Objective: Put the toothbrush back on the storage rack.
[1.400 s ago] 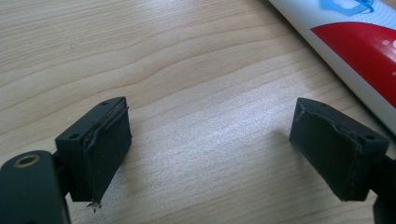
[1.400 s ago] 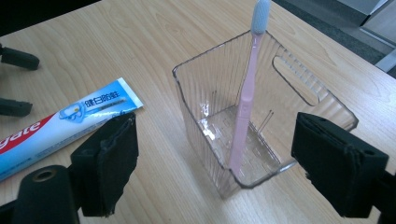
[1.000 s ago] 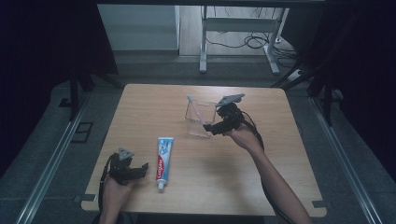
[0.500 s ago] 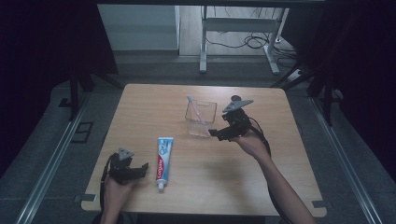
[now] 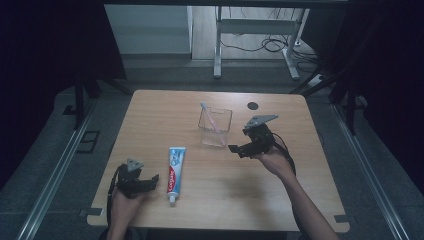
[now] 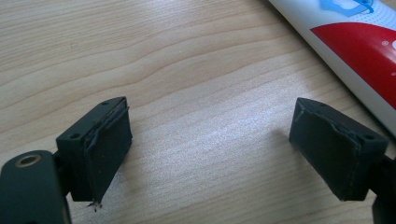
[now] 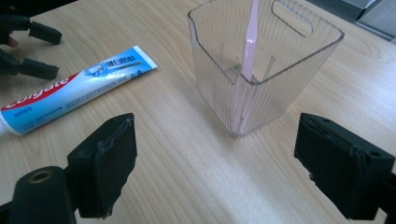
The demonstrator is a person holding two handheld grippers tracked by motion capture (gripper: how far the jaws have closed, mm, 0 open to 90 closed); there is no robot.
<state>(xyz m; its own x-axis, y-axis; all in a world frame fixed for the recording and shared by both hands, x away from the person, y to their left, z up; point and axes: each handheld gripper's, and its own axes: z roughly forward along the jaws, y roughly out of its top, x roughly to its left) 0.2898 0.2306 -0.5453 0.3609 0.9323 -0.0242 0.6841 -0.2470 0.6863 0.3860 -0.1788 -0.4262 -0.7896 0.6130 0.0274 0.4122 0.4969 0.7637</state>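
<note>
A clear ribbed plastic cup (image 5: 215, 126) stands upright at the table's middle back, and a pink toothbrush (image 5: 210, 116) leans inside it. A white, blue and red toothpaste tube (image 5: 174, 167) lies flat nearer the front, cap toward the person. My right gripper (image 5: 236, 151) is open just right of the cup and empty. In the right gripper view the cup (image 7: 271, 79) and the toothbrush (image 7: 250, 42) sit beyond my open right gripper (image 7: 215, 163). My left gripper (image 5: 151, 182) rests open just left of the tube; the tube (image 6: 355, 42) lies beyond its right jaw.
The wooden table (image 5: 150, 115) has a small black round grommet (image 5: 253, 105) at the back right. A metal desk frame (image 5: 255, 30) with cables stands on the floor beyond the far edge. Floor rails run along both sides of the table.
My right gripper has drawn back from the cup toward the person and to the right, empty. The left gripper, the tube and the cup have stayed put.
</note>
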